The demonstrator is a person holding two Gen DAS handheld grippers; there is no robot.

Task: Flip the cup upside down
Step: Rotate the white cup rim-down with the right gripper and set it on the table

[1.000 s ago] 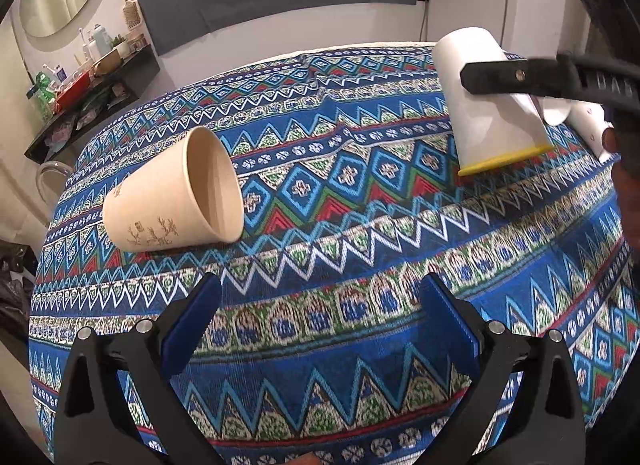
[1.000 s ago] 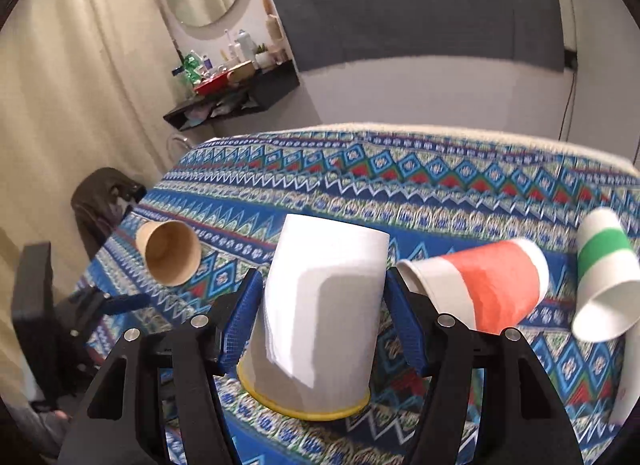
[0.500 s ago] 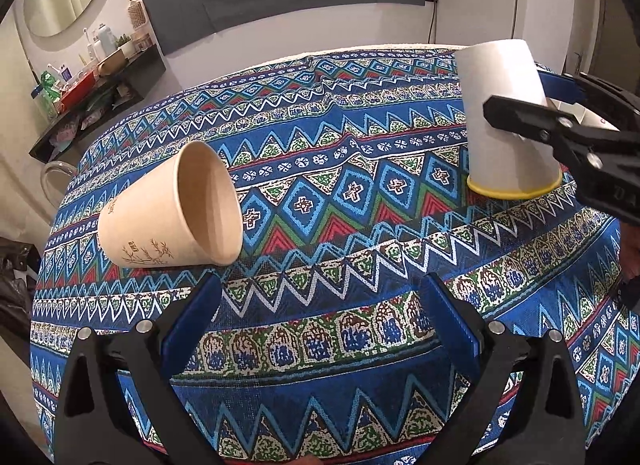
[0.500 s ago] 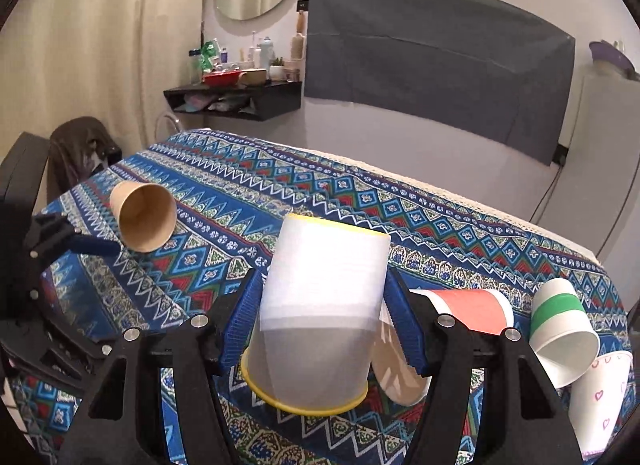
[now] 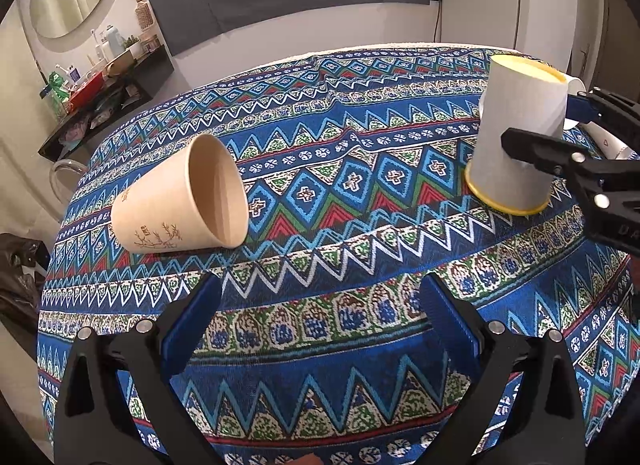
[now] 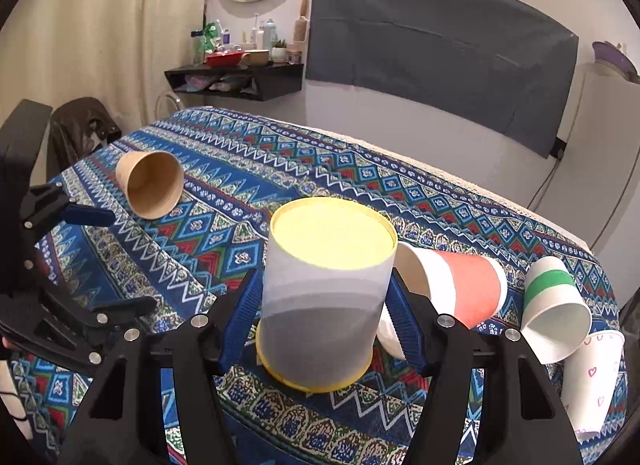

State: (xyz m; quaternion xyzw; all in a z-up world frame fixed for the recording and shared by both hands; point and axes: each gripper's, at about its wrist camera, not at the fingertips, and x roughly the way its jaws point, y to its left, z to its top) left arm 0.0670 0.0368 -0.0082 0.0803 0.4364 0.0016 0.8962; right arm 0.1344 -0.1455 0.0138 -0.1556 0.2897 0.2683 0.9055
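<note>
Right wrist view: the right gripper [image 6: 322, 325] clamps the sides of the white cup [image 6: 320, 297], which stands rim-down on the patterned tablecloth [image 6: 248, 169], yellow base up. Beside it a red cup [image 6: 464, 285] and a green-striped cup [image 6: 554, 305] lie on their sides. The left gripper [image 5: 320, 319] hangs wide apart, holding nothing, near the tipped, empty brown cup [image 5: 180, 201].

black hand-held gripper [image 6: 322, 317], blue ribbed finger pads [image 6: 240, 315], silver screws, angular plastic arms
</note>
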